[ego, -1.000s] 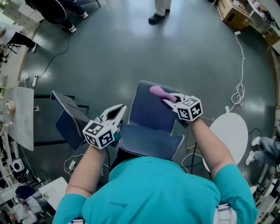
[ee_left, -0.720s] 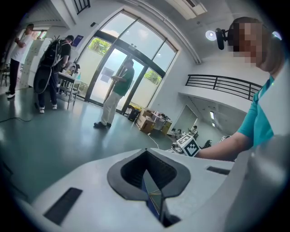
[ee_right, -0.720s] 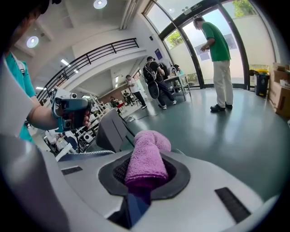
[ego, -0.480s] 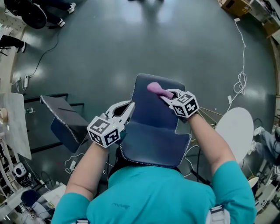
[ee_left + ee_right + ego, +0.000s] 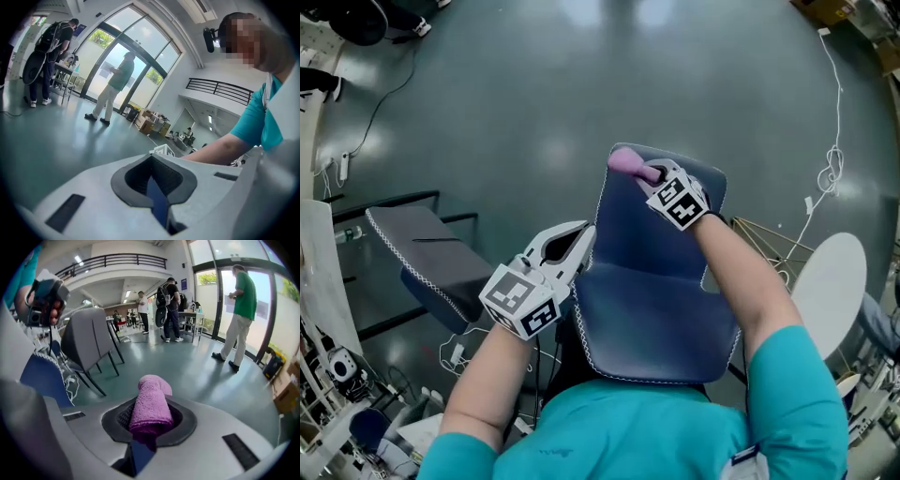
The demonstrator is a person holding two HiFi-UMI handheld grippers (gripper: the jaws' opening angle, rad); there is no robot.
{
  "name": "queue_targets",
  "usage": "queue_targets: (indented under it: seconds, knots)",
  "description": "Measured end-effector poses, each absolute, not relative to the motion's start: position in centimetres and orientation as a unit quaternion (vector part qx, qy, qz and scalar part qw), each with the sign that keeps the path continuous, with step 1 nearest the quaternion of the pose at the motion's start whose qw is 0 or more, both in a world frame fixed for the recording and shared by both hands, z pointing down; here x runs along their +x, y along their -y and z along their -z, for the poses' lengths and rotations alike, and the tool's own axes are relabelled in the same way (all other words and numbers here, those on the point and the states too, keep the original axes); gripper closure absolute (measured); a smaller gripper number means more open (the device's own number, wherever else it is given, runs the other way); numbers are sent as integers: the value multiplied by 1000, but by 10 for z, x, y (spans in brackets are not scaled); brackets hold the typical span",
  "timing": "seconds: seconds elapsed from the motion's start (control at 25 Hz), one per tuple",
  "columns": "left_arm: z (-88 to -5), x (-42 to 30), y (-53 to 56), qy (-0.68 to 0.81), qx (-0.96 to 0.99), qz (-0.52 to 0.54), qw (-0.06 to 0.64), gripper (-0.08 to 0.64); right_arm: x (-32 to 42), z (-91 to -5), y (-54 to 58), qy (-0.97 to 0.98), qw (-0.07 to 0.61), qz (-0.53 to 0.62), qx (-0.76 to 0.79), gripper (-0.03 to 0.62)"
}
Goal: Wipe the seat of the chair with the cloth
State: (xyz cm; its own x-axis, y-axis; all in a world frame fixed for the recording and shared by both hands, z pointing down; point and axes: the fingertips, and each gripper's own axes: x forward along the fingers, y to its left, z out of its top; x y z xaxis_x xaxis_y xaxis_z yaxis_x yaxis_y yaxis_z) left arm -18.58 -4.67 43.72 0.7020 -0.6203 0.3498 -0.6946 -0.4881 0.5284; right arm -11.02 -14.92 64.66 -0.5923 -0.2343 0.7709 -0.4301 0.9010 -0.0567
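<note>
Risk notes, everything placed relative to the chair (image 5: 652, 309):

- Floor (image 5: 534, 94) is smooth and shiny all round the chair. A hard push on the wipe could likely slide or rock it.
- A second chair (image 5: 427, 253) stands well to its left and a round table (image 5: 830, 281) to its right. Both are clear of the stroke, so there is no snag there.
- A cable (image 5: 834, 169) lies on the floor beyond the chair's right side. It is a trip risk only if the person steps round.
- Left gripper (image 5: 577, 246) is at the chair's left edge, jaws closed on a thin blue sliver of that edge. The bite is shallow, so a sideways wipe load could pop it off and lose the bracing.
- Right gripper (image 5: 654, 178) is over the chair's far panel, jaws clamped on the near end of the cloth (image 5: 625, 161).
- The cloth is a rolled wad sticking out past the jaws, at the far left corner of the chair and right at the rim.
  - It could run off the edge and wipe air.
  - Only the tip may touch, giving a narrow streak.
  - Drag could pull the wad out of the jaws.
  - I can't tell how hard it presses.
</note>
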Motion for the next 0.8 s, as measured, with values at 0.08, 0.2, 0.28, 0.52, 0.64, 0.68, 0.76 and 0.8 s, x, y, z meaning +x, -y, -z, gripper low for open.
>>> queue_targets:
  seconds: [0.08, 0.2, 0.28, 0.52, 0.64, 0.68, 0.76, 0.8]
  knots:
    - [-452, -186, 41, 374, 863, -61, 334, 569, -114, -671, 158, 877, 439, -71, 183, 532]
    - [-472, -184, 41, 368, 865, -62, 336, 569, -114, -713, 170, 859, 481, -10, 173, 532]
    - [-479, -187, 41, 368, 865, -55, 338, 569, -119, -737, 174, 849, 503, 20, 162, 532]
    - [-489, -204, 34, 365, 867, -44, 337, 569, -157, -778, 183, 831, 534, 83, 130, 532]
    - [-498, -206, 32, 364, 865, -41, 342, 569, -164, -798, 183, 818, 557, 107, 102, 532]
    - [-500, -206, 31, 364, 864, -39, 345, 569, -163, -804, 182, 811, 566, 114, 92, 532]
    - [-501, -205, 29, 363, 863, -35, 350, 569, -158, -813, 181, 802, 580, 122, 78, 532]
    - [-501, -203, 29, 363, 862, -34, 352, 569, -155, -815, 181, 800, 582, 121, 75, 532]
